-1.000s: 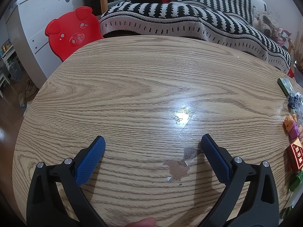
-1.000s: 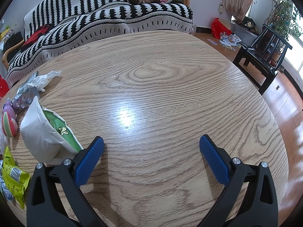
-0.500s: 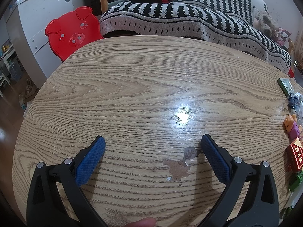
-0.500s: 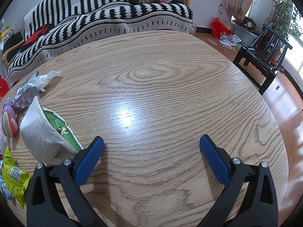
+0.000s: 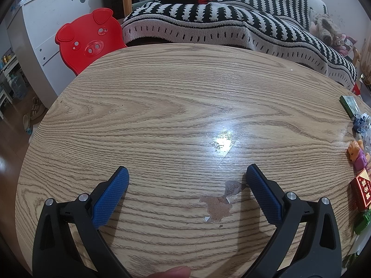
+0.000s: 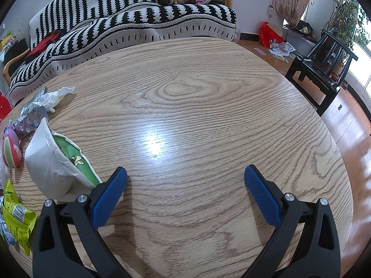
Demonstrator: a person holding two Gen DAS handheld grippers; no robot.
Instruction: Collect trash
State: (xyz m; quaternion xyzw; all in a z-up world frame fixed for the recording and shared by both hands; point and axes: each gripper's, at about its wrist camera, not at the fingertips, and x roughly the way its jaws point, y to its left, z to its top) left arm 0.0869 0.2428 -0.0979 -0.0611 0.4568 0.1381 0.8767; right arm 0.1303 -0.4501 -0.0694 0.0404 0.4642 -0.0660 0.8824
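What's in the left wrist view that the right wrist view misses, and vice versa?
Only the left wrist view shows the red pig chair, a worn patch on the table, and a red box.

Only the right wrist view shows the white-and-green bag, crumpled tissue, yellow wrapper and black chair.

Both show the wooden table, striped sofa and an open, empty claw: left, right.
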